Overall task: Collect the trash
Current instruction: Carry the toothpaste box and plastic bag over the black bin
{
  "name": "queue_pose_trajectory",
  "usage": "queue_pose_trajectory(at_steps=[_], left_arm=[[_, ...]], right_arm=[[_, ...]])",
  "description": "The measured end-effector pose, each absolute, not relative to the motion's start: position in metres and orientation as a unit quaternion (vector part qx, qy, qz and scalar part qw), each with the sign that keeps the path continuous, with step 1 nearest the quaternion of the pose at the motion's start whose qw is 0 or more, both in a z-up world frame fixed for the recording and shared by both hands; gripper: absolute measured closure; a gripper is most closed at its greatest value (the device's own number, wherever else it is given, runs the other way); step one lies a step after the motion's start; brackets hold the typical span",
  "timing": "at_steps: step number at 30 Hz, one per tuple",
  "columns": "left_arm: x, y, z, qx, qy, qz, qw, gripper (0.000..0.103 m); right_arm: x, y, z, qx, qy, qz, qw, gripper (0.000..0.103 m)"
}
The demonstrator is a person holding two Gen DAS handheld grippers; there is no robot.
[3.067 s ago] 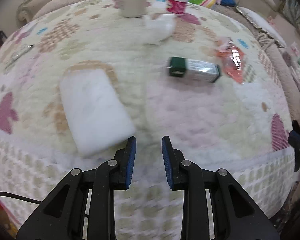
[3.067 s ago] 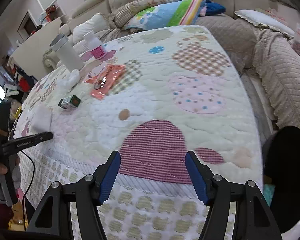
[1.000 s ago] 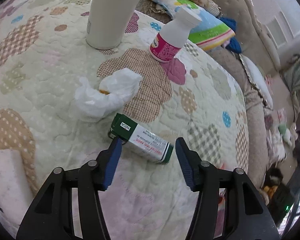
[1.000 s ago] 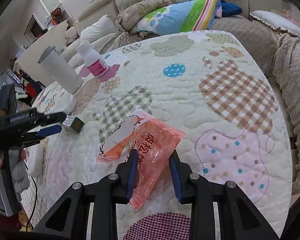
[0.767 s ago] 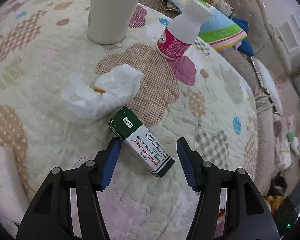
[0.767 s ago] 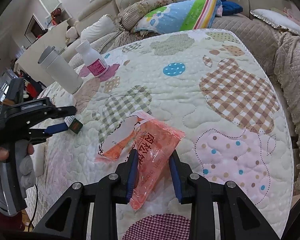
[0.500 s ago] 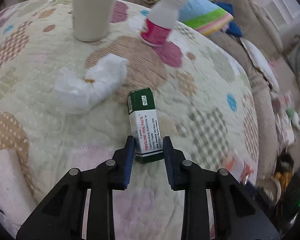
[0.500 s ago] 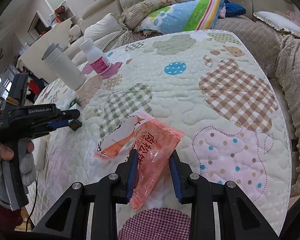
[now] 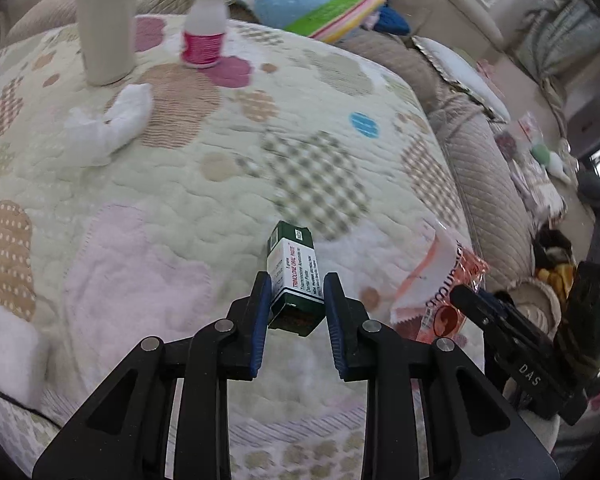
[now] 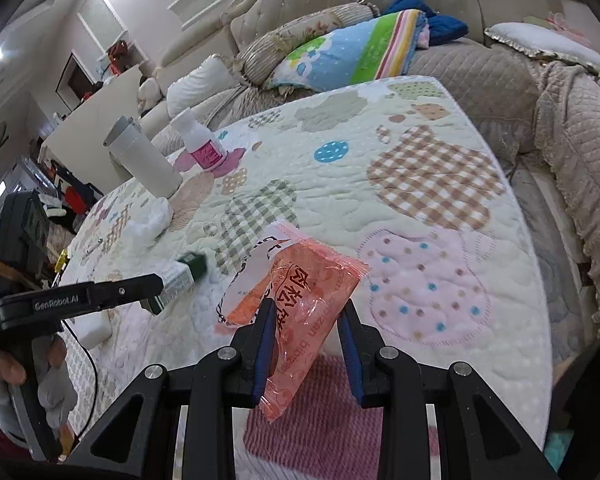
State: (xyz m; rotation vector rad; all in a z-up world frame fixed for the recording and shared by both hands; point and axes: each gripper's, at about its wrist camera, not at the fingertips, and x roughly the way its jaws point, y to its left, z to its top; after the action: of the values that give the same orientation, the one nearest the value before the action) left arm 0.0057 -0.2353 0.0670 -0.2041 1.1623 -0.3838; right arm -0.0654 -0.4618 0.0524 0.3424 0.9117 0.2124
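Your left gripper (image 9: 295, 298) has the green-and-white oral paste box (image 9: 296, 276) between its blue pads, which press on the box's near end while the jaws are closing the last little way. The box points away from you, its green end cap forward, and it sits above the quilted table cover (image 9: 220, 184) rather than flat on it. Seen from your right wrist, the same box (image 10: 182, 270) juts from the left gripper's tip, with your gloved left hand (image 10: 32, 376) around the handle below.

Your right gripper (image 10: 306, 332) is clamped almost fully together on the orange plastic snack wrapper (image 10: 312, 300). The wrapper stands up between the pads, its upper part fanning out over the quilt and a loose corner hanging below the jaws. From the left wrist camera, that wrapper (image 9: 440, 280) shows just right of the box, near the table's edge.

Further back on the quilt lies a crumpled white tissue (image 9: 112, 124). Just behind it stands a tall cream tumbler (image 9: 106, 20), and to its right a white bottle with a pink label (image 9: 204, 28). A white sponge-like pad (image 9: 4, 344) rests at the table's near left edge. A sofa with a striped pillow (image 10: 352, 52) curves around the far side.
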Motion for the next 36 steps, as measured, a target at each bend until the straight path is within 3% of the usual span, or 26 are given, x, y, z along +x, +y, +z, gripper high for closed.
queue_pose_trajectory(at_steps=[23,25,36], left_arm=[[-0.053,-0.304,0.091,-0.063,0.539,-0.26,0.799,0.082],[-0.055,-0.312,0.095,-0.059,0.538,-0.265,0.798,0.096],[-0.073,-0.336,0.079,0.005,0.547,-0.293,0.784,0.092]], right_arm=[[-0.137,-0.524,0.068,0.192,0.407,0.055,0.891,0.073],[-0.141,-0.528,0.069,0.194,0.405,0.052,0.892,0.073],[-0.16,-0.553,0.066,0.216,0.399,0.036,0.89,0.073]])
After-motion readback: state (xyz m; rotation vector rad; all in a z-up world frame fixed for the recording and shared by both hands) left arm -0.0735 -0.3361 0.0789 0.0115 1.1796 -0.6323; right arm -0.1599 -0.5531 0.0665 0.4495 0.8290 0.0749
